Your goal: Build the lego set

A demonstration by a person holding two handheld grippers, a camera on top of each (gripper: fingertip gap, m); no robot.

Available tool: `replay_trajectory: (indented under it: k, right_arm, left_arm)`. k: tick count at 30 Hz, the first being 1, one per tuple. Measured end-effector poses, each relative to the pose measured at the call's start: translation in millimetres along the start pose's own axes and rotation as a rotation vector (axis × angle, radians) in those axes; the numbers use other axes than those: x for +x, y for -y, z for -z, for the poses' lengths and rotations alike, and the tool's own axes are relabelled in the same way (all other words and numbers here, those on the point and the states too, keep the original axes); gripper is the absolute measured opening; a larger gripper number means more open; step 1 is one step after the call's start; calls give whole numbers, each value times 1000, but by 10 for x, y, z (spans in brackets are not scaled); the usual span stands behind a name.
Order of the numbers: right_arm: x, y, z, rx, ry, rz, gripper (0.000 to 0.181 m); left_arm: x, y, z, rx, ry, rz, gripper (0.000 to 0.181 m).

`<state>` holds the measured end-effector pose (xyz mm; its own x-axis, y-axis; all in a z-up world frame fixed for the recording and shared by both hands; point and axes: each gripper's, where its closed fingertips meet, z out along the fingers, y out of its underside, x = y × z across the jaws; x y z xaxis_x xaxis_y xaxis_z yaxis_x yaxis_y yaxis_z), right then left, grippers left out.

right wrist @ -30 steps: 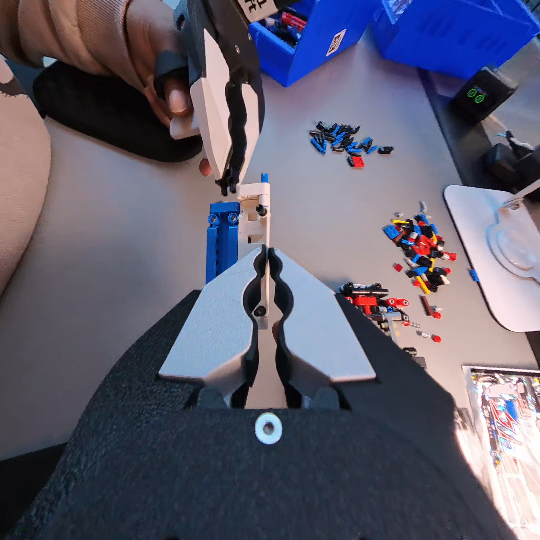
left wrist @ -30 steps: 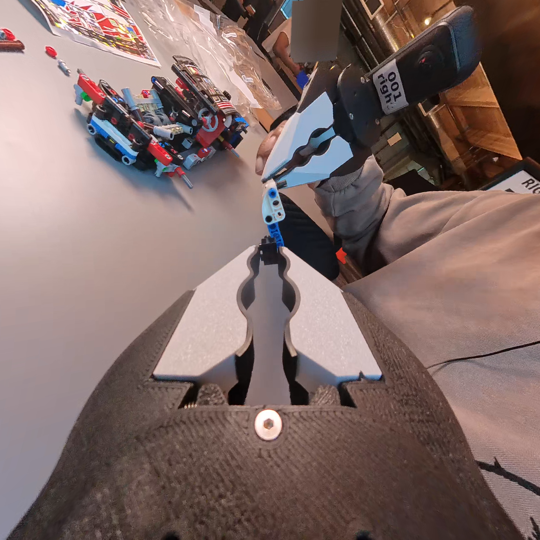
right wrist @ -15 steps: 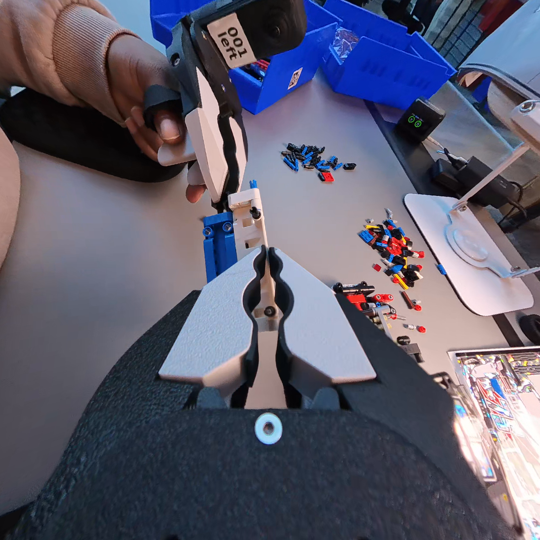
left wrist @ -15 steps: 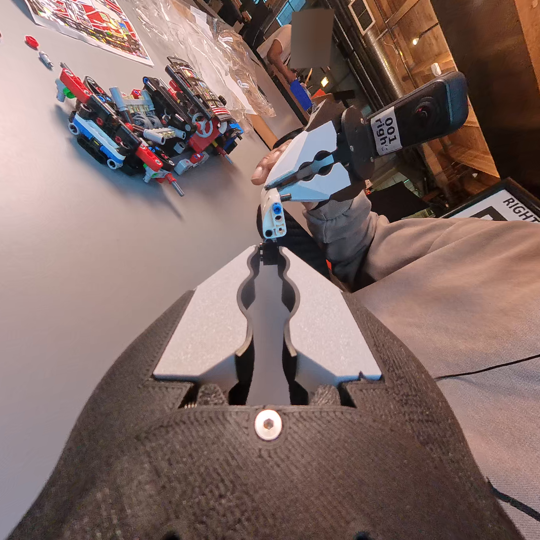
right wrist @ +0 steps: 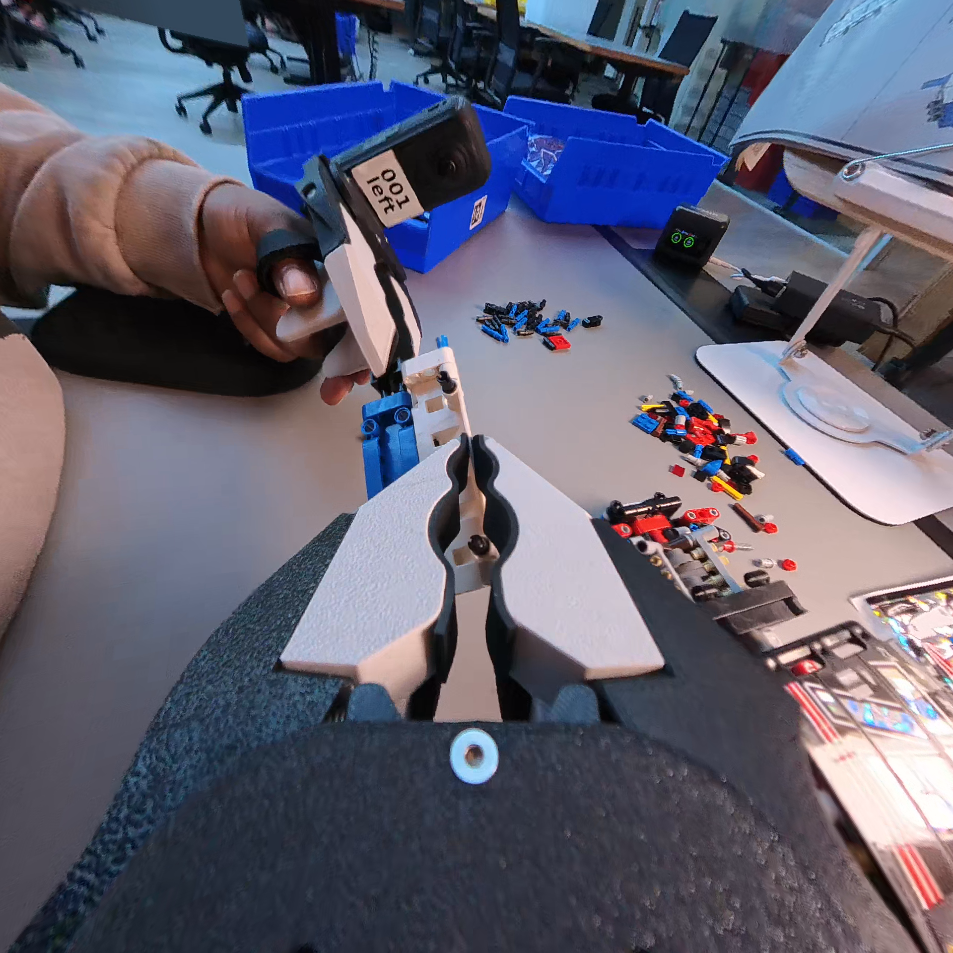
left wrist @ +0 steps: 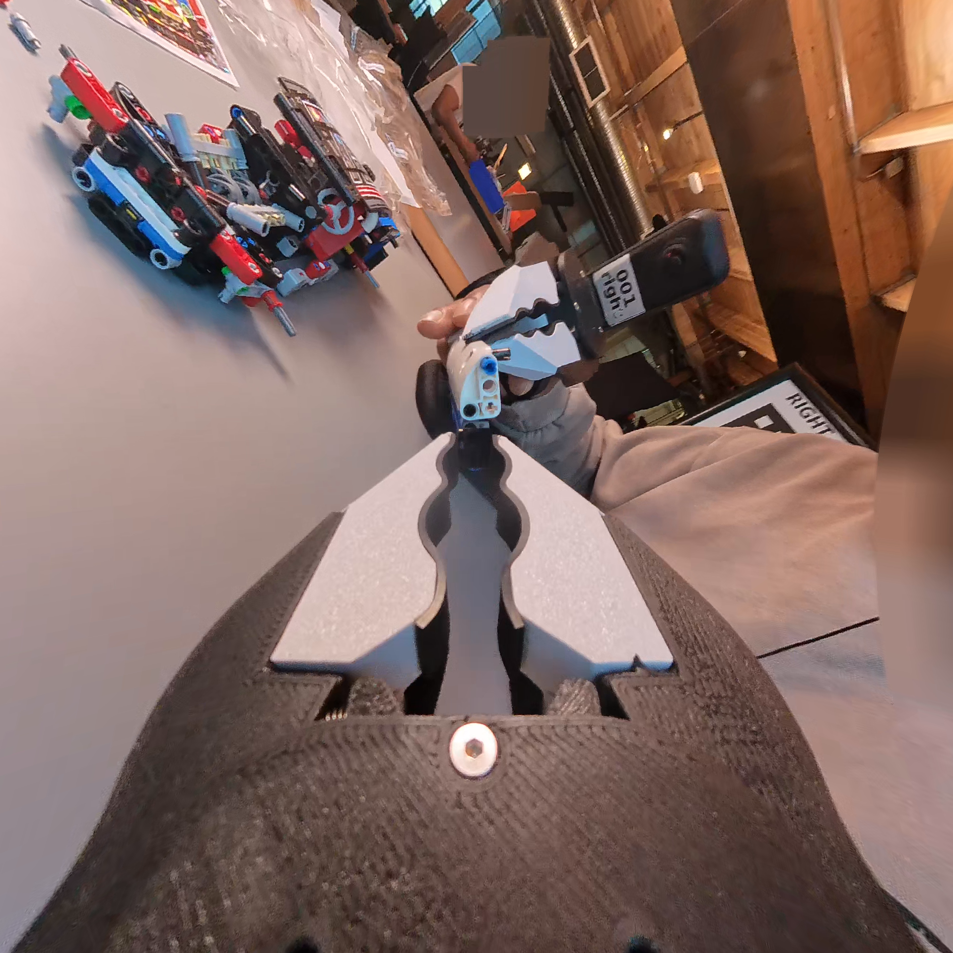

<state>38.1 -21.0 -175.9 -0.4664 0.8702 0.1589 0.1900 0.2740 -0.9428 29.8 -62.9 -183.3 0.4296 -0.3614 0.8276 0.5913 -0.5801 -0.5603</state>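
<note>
Holding a white-and-blue subassembly (right wrist: 412, 412) mid-frame above the bench (right wrist: 154, 515), the right gripper (right wrist: 472, 448) clamped it while the left gripper (left wrist: 474, 448) pinched a black pin (left wrist: 473, 449); loose pieces (right wrist: 696, 443) at right remained unbuilt.

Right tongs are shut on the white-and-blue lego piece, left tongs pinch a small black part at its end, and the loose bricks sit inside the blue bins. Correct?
Not quite: the loose bricks lie on the grey table, outside the blue bins, per the right wrist view. The rest stands.
</note>
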Motion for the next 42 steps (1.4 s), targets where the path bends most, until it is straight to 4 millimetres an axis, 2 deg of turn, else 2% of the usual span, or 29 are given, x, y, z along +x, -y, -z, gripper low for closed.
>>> replay_trajectory:
  k: [4, 9, 13, 17, 19, 21, 26, 30, 33, 34, 37, 40, 42]
  right_arm:
    - [-32, 109, 50, 107, 42, -85, 0]
    - [-56, 195, 92, 157, 63, -85, 0]
    - [-68, 160, 86, 132, 47, -40, 0]
    - [-100, 190, 94, 133, 46, -2, 0]
    - [-93, 221, 118, 171, 73, -56, 0]
    - [-114, 183, 109, 158, 84, -52, 0]
    - [-168, 228, 131, 201, 151, -145, 0]
    - [-115, 289, 132, 233, 160, -209, 1]
    - [-115, 410, 144, 278, 191, -253, 3]
    - [-121, 425, 132, 276, 209, -276, 7]
    - [-153, 325, 55, 216, 233, -280, 27]
    - [-169, 223, 41, 176, 279, -338, 32]
    - [-145, 127, 26, 133, 249, -301, 31]
  left_arm:
    - [102, -2, 1, -18, -56, -4, 8]
    - [218, 12, -2, -58, -101, -24, 8]
    - [122, -21, -15, -94, -11, -78, 9]
    - [116, -30, -16, -113, 13, -98, 9]
    - [175, -9, -22, -91, -31, -79, 9]
    - [142, -45, -32, -101, -18, -102, 9]
    - [109, -69, -57, -79, 10, -167, 9]
    - [209, 4, -28, -16, -53, -182, 9]
    - [259, 51, -10, 10, -74, -218, 9]
    - [272, 50, -15, 14, -79, -232, 9]
    - [312, 44, -28, 21, -92, -262, 9]
    - [227, 13, -14, 2, -48, -279, 9]
    - [152, -20, -1, -17, -13, -270, 9]
